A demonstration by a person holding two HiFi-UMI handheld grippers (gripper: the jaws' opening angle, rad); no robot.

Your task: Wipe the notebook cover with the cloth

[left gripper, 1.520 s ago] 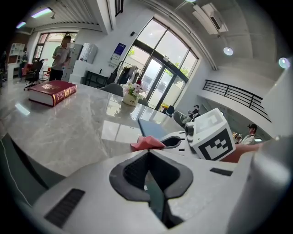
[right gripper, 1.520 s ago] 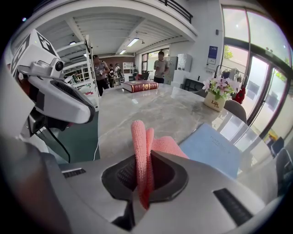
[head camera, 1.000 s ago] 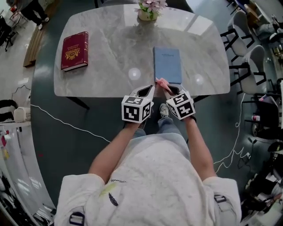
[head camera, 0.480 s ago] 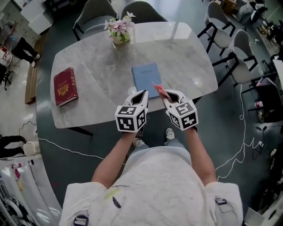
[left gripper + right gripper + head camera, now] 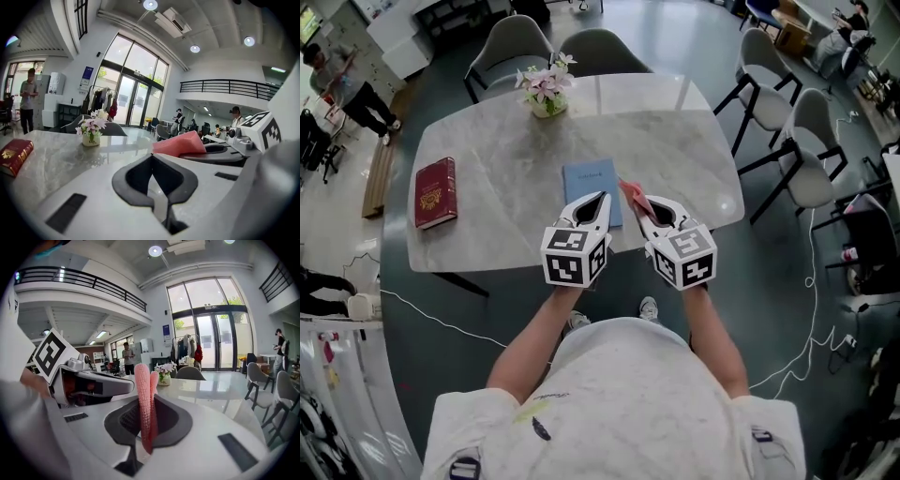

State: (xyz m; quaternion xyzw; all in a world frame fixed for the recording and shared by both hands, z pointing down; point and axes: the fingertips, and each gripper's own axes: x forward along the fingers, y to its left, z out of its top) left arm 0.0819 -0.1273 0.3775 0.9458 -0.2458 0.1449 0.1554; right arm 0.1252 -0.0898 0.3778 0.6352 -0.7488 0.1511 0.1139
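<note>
Pink cloth; pale blue notebook; grey-veined marble bench; dark red book with gold emblem; pink-white flowers.

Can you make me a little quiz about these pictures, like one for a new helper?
1. Which gripper holds the pink cloth? A: the left. B: the right. C: neither.
2. True or false: the left gripper is shut with nothing in it.
3. Fill in: in the head view, the red book lies to the ___ of the notebook.

Key:
1. B. The right gripper is clamped on the cloth.
2. True.
3. Left.
</note>
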